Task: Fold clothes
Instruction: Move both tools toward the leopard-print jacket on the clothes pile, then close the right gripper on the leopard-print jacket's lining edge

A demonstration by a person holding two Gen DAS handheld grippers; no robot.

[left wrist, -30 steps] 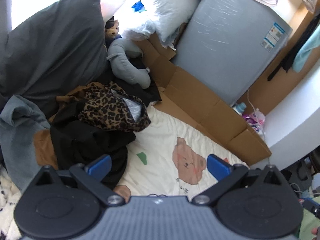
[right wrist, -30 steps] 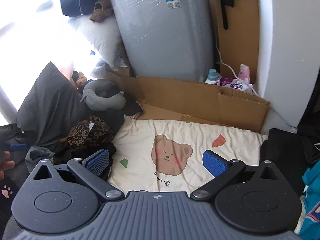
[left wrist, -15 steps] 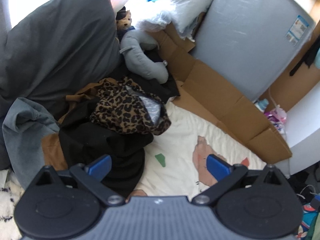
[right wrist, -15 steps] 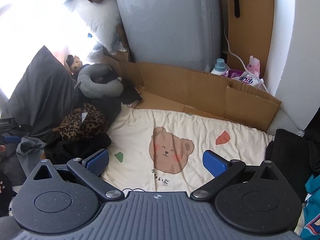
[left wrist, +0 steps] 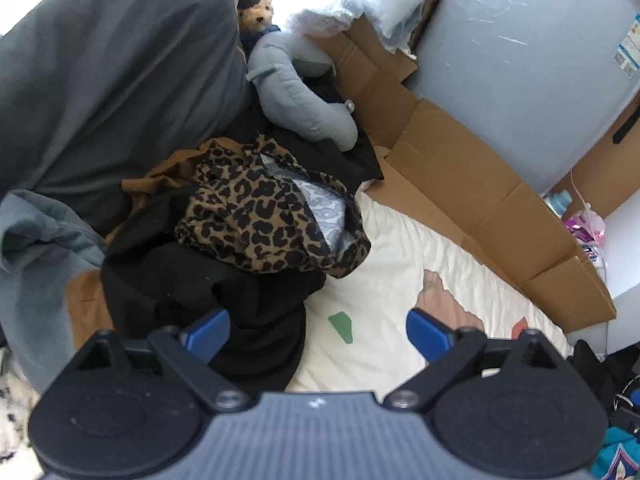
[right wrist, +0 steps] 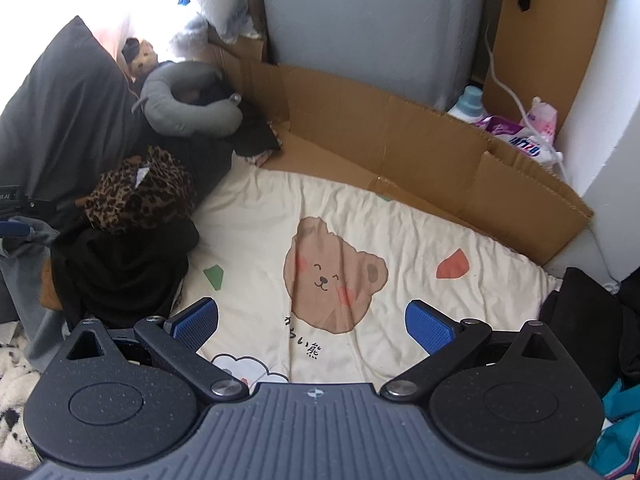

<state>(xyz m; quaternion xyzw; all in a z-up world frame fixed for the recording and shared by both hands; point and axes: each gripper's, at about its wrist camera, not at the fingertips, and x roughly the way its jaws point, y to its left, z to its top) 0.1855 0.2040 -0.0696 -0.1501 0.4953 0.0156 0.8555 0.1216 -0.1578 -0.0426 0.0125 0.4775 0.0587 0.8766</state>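
Note:
A heap of clothes lies at the left of a cream bear-print blanket (right wrist: 360,216). On top is a leopard-print garment (left wrist: 264,216) (right wrist: 140,192), over a black garment (left wrist: 192,280) (right wrist: 120,264) and a brown one (left wrist: 86,308). A grey-blue garment (left wrist: 36,248) lies further left. My left gripper (left wrist: 318,330) hangs open just above the black garment's near edge, holding nothing. Over the blanket's near part, short of the bear print (right wrist: 332,276), my right gripper (right wrist: 312,322) stands open and empty.
A dark grey pillow (left wrist: 112,72) and a grey neck pillow (left wrist: 304,96) (right wrist: 180,104) sit behind the heap. Flattened cardboard (right wrist: 400,140) lines the blanket's far side before a grey appliance (right wrist: 360,20). Black clothing (right wrist: 580,320) and teal fabric (right wrist: 616,432) lie at the right.
The left gripper has swung left and closer to the clothes heap, which now fills more of its view. The right gripper has come down nearer the blanket. Both stay open.

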